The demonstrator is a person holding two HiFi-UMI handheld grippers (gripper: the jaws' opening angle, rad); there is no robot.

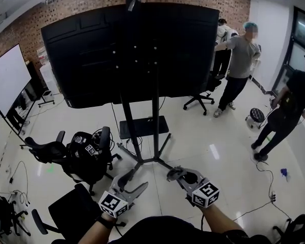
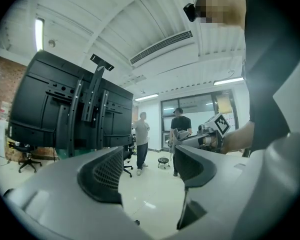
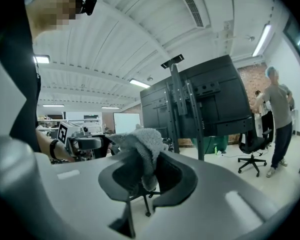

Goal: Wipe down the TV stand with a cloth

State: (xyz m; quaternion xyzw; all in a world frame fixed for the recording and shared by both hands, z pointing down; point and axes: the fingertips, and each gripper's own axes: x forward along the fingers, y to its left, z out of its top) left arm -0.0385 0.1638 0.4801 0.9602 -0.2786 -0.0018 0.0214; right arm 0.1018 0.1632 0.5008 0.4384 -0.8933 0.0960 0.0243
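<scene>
Before TV stand (image 1: 143, 127) on white floor (image 1: 203, 141): right gripper (image 1: 182, 175) pinches cloth (image 3: 142, 141); left gripper (image 1: 132, 181) spread.

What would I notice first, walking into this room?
A huge black TV on a floor stand fills the middle of the room, seen from behind. Down in front of the person, the right tongs pinch a fluffy grey cloth, while the left tongs gape empty.

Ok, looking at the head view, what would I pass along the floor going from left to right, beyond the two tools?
whiteboard → black office chair → TV stand → person in grey → person in black
</scene>
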